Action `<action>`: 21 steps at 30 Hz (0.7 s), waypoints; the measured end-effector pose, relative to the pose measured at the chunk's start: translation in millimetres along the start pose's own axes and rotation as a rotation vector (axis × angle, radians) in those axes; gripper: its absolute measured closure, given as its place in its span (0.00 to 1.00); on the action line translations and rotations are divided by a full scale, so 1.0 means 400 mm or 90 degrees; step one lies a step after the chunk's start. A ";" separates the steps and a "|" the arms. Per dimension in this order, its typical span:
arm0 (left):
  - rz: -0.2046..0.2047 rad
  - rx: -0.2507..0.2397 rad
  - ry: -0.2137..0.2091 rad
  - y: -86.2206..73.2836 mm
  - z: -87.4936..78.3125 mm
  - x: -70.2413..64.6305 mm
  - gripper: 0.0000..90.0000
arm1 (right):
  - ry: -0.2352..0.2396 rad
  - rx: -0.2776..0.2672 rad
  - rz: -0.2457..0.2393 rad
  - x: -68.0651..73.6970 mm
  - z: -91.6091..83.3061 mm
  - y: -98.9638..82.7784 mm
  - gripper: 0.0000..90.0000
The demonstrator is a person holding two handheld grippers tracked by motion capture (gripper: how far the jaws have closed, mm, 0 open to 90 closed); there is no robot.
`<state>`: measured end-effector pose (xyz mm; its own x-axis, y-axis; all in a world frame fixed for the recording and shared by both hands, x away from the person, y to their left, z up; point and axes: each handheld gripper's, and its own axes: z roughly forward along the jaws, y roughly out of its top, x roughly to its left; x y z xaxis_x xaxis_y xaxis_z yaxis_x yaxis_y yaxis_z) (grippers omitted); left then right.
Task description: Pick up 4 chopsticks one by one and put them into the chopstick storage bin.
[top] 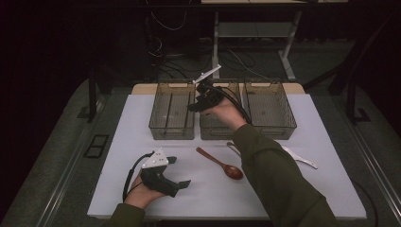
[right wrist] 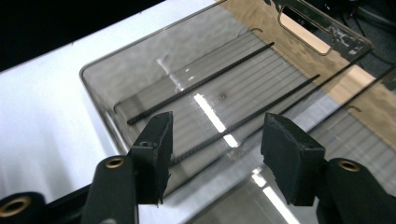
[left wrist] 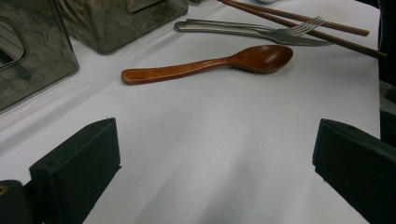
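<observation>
With the right hand-held gripper (top: 195, 107) held released and empty above the left bin (top: 172, 116) at upper centre, the two black chopsticks (right wrist: 201, 84) lying inside could be knocked if it is lowered carelessly.

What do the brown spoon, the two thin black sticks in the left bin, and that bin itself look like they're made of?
Brown spoon: looks like wood, smooth and faintly glossy, grain-toned reddish brown.
Two thin black sticks: matte black with a ribbed surface; plastic or coated wood, hard to tell.
Smoky see-through left bin: likely tinted clear plastic, glossy, with light glare on its ridged floor.
</observation>
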<state>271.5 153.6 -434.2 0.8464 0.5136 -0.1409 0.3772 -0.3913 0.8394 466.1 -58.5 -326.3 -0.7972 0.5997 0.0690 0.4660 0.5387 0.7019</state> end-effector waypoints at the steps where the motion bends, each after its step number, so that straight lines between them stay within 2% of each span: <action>1: 0.001 0.002 0.000 0.000 0.000 0.000 0.00 | 0.002 0.000 0.001 -0.002 -0.009 -0.004 0.46; 6: 0.000 0.002 0.001 0.000 0.001 -0.001 0.00 | 0.008 -0.004 0.008 -0.018 -0.047 -0.030 0.45; 12: -0.001 0.005 -0.001 0.001 0.002 0.000 0.00 | 0.010 -0.001 -0.011 -0.028 -0.094 -0.069 0.43; 14: 0.000 0.004 -0.001 0.001 0.002 0.000 0.00 | 0.010 -0.002 -0.009 -0.030 -0.109 -0.084 0.42; 21: -0.002 0.005 -0.003 0.002 0.005 -0.003 0.00 | 0.025 -0.024 -0.003 -0.039 -0.163 -0.137 0.41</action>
<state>271.6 151.2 -434.3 0.8472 0.5110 -0.1455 0.3820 -0.3956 0.8352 427.9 -135.9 -319.4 -0.8142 0.5732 0.0918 0.4474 0.5188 0.7284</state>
